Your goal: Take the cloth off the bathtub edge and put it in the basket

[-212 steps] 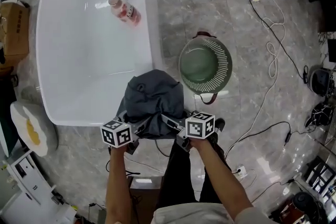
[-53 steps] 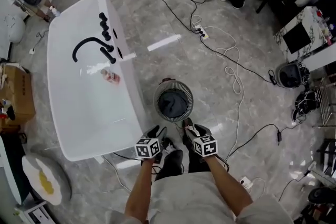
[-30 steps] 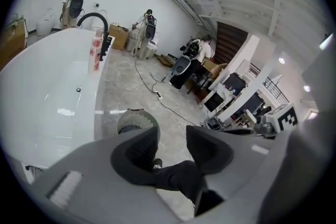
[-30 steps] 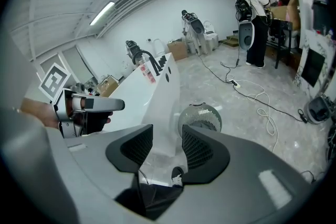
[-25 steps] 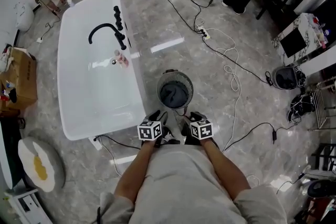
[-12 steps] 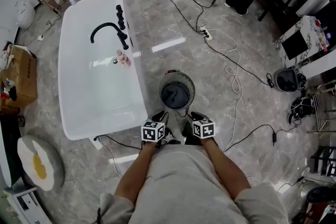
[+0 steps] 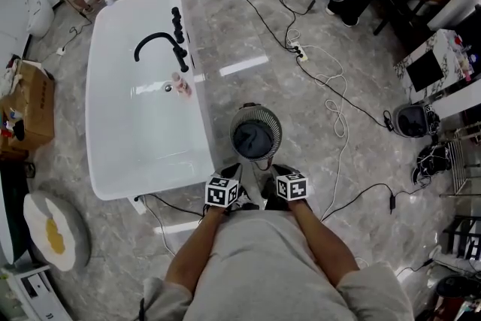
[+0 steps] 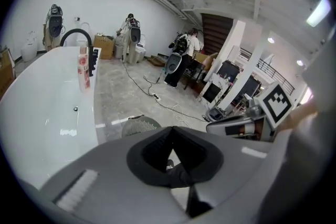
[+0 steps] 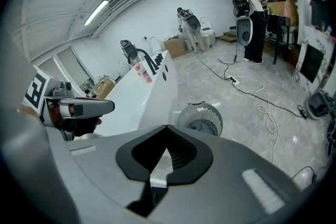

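The dark grey cloth [image 7: 254, 139] lies bunched inside the round slatted basket [image 7: 255, 115] on the floor, right of the white bathtub [image 7: 201, 124]. Nothing hangs on the tub's edge. Both grippers are held close to my body, short of the basket. The left gripper [image 7: 233, 169] is shut with nothing between its jaws, and so is the right gripper [image 7: 275, 168]. In the left gripper view the left gripper [image 8: 172, 129] points over the basket [image 8: 140, 126]. In the right gripper view the right gripper [image 9: 167, 128] faces the basket [image 9: 200, 113] and the cloth [image 9: 202, 126].
A pink bottle [image 7: 180, 85] and a black faucet [image 7: 154, 47] are at the tub's far end. Cables [image 7: 331, 105] trail over the marble floor to the right. A cushion [image 7: 49, 231] and a cardboard box [image 7: 26, 105] lie left of the tub.
The cloth, held by both grippers at the tub's edge at first, now lies in the basket. Both grippers have drawn back toward my body. Over the last second they barely moved.
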Demonstrator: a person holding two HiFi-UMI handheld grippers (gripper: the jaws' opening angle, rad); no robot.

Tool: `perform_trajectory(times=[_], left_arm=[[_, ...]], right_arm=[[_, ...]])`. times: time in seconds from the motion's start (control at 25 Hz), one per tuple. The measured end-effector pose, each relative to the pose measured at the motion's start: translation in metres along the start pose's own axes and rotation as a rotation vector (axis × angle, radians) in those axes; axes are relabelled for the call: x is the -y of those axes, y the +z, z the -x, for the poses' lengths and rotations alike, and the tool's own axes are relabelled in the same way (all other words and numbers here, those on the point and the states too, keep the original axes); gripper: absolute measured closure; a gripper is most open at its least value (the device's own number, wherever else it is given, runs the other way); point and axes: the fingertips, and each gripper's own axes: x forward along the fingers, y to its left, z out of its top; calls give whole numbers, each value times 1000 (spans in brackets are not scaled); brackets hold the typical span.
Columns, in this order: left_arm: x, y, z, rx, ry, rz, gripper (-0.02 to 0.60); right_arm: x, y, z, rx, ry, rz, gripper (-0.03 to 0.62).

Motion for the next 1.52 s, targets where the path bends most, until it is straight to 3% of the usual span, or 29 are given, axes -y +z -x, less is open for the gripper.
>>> perform_trajectory(times=[0.2,0.8,1.12,1.52], left_arm=[[6,-2,-8,-28,0,-48,523],[1,-8,-12,-83,10,-47,523],[0,-6,-3,-67,17,-41,523],[-3,-4,0,-34,19,-59,523]], right_arm=[[5,1,0,2,-2,0,594],[2,0,-6,-28,13,16,594],[-15,0,-5,-35,41,73,594],[-12,-1,-6,-20,30,52,594]])
